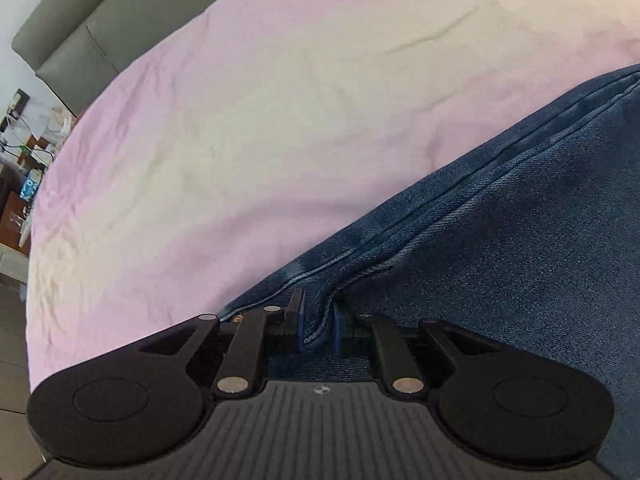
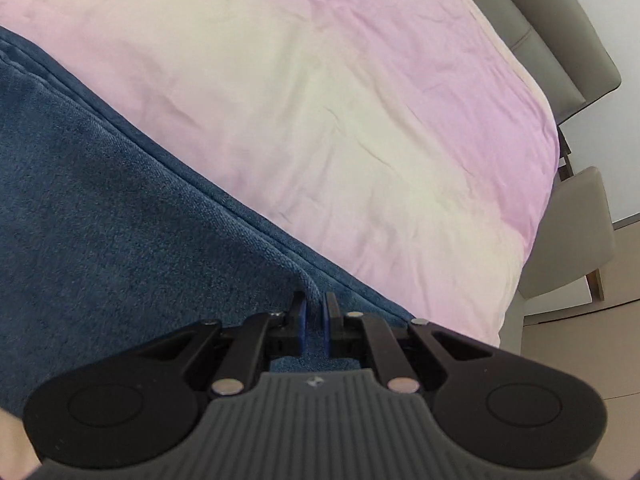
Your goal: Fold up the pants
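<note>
- Across the lower right of the left wrist view, blue denim jeans (image 1: 500, 240) lie on a pale pink bedsheet (image 1: 240, 120), their stitched side seam running diagonally from the bottom centre up toward the right edge.
- In the right wrist view the same jeans (image 2: 120, 220) fill the left and lower centre of the frame, their seamed edge slanting down from the upper left to the bottom centre.
- The left gripper (image 1: 318, 316), at the bottom centre of its view, has its two fingers drawn close together, pinching a raised fold of denim at the seam.
- The right gripper (image 2: 315, 308), at the bottom centre of its view, has its fingers nearly together, with a ridge of the jeans' edge clamped between them.
- The bedsheet (image 2: 360, 120) is lightly wrinkled and covers the upper part of both frames.
- A grey padded headboard (image 1: 80, 28) sits in the upper left of the left view and the upper right of the right view.
- Cluttered shelves (image 1: 20, 152) show at the far left edge of the left view.
- A beige chair (image 2: 576, 232) stands beside the bed at the right edge of the right view.
</note>
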Tool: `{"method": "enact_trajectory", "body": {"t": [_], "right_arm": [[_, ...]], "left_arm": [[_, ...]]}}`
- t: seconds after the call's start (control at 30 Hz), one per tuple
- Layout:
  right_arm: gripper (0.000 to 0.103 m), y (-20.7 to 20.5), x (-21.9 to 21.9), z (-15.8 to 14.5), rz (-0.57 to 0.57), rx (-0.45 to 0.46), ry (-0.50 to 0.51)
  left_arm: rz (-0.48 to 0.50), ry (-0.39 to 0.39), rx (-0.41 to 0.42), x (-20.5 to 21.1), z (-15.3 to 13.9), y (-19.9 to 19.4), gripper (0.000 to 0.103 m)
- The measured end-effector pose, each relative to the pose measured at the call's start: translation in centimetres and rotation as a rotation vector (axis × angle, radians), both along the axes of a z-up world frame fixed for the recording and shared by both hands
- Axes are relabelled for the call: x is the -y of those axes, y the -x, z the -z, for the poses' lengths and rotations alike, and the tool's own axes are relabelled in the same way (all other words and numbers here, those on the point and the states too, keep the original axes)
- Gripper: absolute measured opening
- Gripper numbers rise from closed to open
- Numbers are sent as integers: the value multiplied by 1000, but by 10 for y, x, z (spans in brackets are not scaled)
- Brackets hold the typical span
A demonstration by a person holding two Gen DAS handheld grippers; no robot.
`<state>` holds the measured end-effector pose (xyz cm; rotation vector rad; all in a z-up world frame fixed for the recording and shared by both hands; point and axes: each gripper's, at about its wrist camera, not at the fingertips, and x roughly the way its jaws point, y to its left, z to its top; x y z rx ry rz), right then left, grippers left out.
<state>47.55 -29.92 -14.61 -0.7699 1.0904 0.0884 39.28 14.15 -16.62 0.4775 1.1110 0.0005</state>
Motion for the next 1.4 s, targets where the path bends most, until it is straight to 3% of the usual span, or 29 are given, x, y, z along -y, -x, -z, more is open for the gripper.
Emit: {"method": "enact_trajectory", "body": {"t": [0.1, 0.2, 0.33, 0.47, 0.7, 0.9, 0.97, 1.03, 1.07, 1.1, 1.13, 1.17, 1.4], "right_arm": [[1, -10, 0, 25, 7, -30, 0], [1, -9, 2, 32, -17, -29, 14], [0, 4, -1, 11, -33, 7, 6], [0, 1, 0, -9, -21, 30, -2], [0, -17, -8, 10, 11, 18, 25], [4, -25, -9, 32, 31, 13, 39], [9, -23, -12, 33, 19, 25, 59], [38, -16, -18, 28, 12, 44, 74], [60, -12, -20, 23, 5, 60, 74], [65, -6, -23, 18, -7, 75, 68], [65, 0, -27, 12, -12, 84, 68], [65, 5, -30, 8, -11, 88, 74], [64, 63, -61, -18, -65, 69, -26]], "left_arm": [[11, 22, -7, -9, 17, 4, 15], [9, 50, 33, -18, 11, 16, 14], [-7, 76, 108, -23, -27, 39, 14], [13, 65, 100, -23, -43, 35, 14], [15, 35, 47, -2, -10, 19, 15], [-17, 71, 29, -13, 10, 24, 20], [13, 52, 35, -9, 7, 32, 20], [40, 43, 32, -9, 1, 36, 24], [44, 49, 36, -11, -4, 40, 37], [42, 60, 52, -13, -12, 45, 68], [34, 72, 79, -18, -22, 51, 80], [36, 90, 110, -21, -33, 59, 83], [-26, 122, 126, -71, -89, 107, 72]]}}
